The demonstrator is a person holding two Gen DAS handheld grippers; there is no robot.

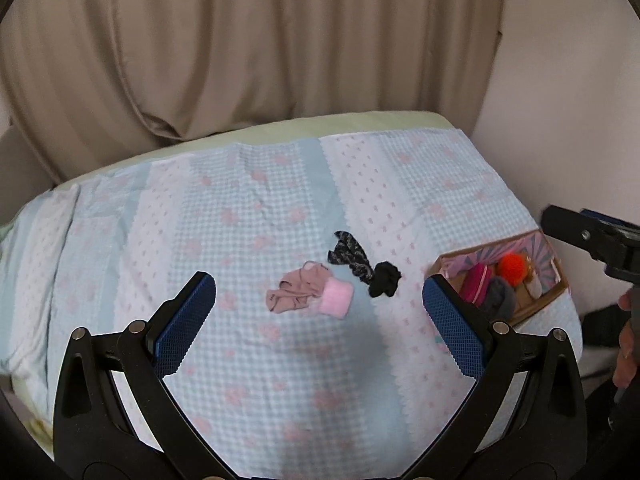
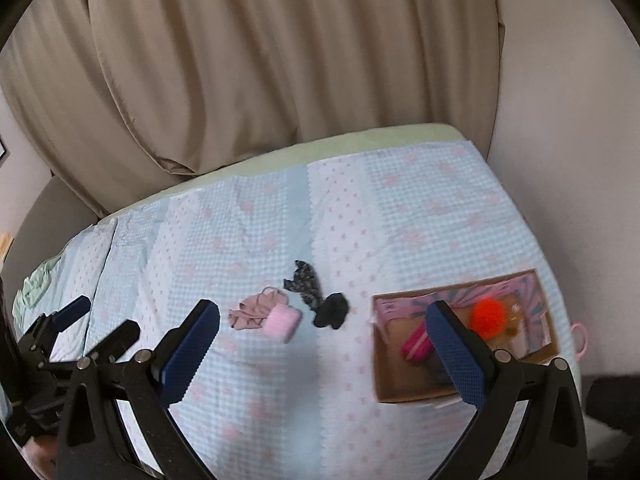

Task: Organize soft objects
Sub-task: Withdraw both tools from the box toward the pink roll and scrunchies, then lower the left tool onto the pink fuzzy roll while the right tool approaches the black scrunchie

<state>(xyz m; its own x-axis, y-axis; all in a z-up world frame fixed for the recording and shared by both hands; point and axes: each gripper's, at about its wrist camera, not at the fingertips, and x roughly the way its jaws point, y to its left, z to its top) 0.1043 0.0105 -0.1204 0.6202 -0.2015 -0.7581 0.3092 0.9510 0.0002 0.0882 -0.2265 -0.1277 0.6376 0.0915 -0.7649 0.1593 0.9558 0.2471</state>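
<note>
Several soft items lie mid-bed: a dusty-pink garment [image 1: 295, 293] [image 2: 258, 307], a fluffy pink roll [image 1: 337, 300] [image 2: 282, 323], a patterned black cloth [image 1: 352, 258] [image 2: 306, 282] and a black bundle [image 1: 385, 278] [image 2: 331, 310]. A cardboard box [image 1: 548, 300] [image 2: 404, 394] at the right holds an orange pom-pom [image 1: 511, 269] [image 2: 488, 317], a magenta item [image 1: 474, 286] [image 2: 416, 343] and a grey item [image 1: 498, 298]. My left gripper [image 1: 319, 292] is open above the bed, nearer than the clothes. My right gripper [image 2: 322, 322] is open, its right finger over the box.
The bed carries a blue-and-pink checked cover [image 1: 248, 380] [image 2: 280, 420]. A beige curtain [image 1: 240, 40] [image 2: 260, 60] hangs behind it. The right gripper's body [image 1: 592, 240] shows at the right edge; the left gripper's fingers [image 2: 72, 310] show at lower left.
</note>
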